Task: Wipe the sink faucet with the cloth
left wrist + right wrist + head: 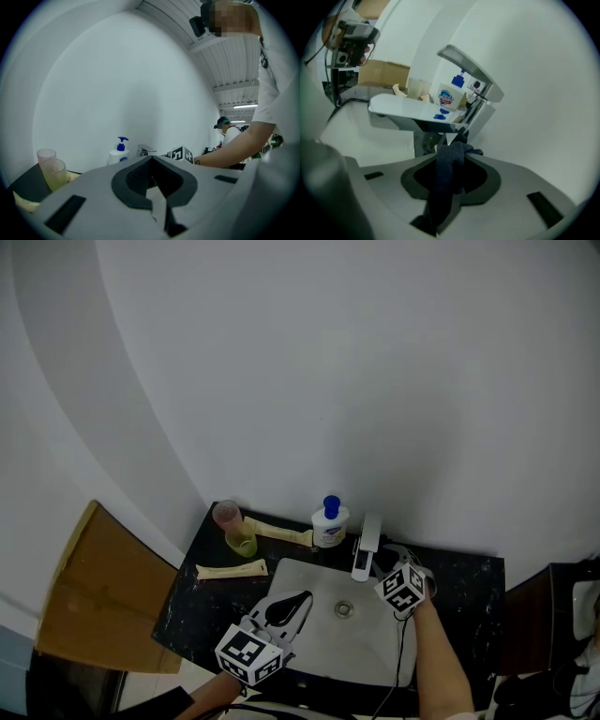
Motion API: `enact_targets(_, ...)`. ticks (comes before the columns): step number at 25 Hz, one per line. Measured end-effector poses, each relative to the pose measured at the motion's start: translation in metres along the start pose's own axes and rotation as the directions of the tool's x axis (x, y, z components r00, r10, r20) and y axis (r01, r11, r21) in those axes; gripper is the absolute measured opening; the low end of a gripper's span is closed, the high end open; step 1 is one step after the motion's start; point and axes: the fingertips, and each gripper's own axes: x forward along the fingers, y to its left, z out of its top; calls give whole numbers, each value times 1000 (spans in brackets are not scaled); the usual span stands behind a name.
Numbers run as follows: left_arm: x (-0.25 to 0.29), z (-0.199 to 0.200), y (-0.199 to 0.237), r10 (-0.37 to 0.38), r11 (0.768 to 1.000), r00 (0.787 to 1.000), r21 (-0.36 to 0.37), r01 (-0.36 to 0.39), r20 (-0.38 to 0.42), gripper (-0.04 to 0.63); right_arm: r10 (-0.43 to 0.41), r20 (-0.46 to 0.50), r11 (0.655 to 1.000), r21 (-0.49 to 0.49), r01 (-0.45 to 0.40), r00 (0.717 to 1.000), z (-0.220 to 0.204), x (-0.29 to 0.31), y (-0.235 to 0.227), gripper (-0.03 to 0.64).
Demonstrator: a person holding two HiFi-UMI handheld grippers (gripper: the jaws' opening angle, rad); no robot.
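Observation:
The chrome faucet point(366, 547) stands at the back rim of the white sink point(375, 657). In the right gripper view its flat spout point(417, 112) and lever handle point(471, 72) fill the middle. My right gripper point(454, 140) is shut on a dark blue cloth point(447, 180), and the cloth's tip touches the faucet's body under the spout. In the head view this gripper point(389, 570) sits just right of the faucet. My left gripper point(300, 601) hovers over the basin's left part, jaws shut and holding nothing point(152, 161).
A soap pump bottle with blue cap point(329, 523) stands left of the faucet. Two plastic cups point(234, 526) and cream strips point(232, 570) lie on the dark counter point(469, 587). A cardboard panel point(94, 592) leans at left. The drain point(344, 609) sits mid-basin.

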Motion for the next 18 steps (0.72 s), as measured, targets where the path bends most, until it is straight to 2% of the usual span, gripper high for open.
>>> enact_targets(3, -2, 0, 1, 4, 1000, 1000, -2, -4, 3, -2, -19, 63, 999, 30, 17, 998, 15, -13, -12, 114)
enact_targets(6, -2, 0, 0, 3, 1000, 1000, -6, -3, 5, -2, -81, 150, 995, 62, 72, 985, 38, -37, -33, 112)
enact_targets(8, 0, 0, -1, -4, 1000, 1000, -6, 5, 5, -2, -145, 243, 988, 95, 125, 959, 63, -63, -52, 114)
enact_targets(10, 1, -2, -4, -11, 1000, 1000, -8, 11, 2, -2, -199, 346, 978, 137, 160, 917, 92, -93, -68, 114)
enact_targets(12, 3, -3, -7, -16, 1000, 1000, -9, 16, 1, -2, -236, 402, 969, 162, 185, 885, 107, -117, -79, 113)
enact_targets(13, 5, -3, -7, -17, 1000, 1000, -10, 17, 0, -2, -250, 406, 965, 175, 194, 879, 106, -123, -83, 114)
enact_targets(15, 8, -3, -8, -17, 1000, 1000, -11, 17, -1, -2, -265, 373, 956, 220, 193, 889, 86, -122, -86, 114)
enact_targets(18, 6, -6, -8, -16, 1000, 1000, -10, 16, -7, -2, -245, 259, 943, 288, 167, 934, 32, -101, -66, 114)
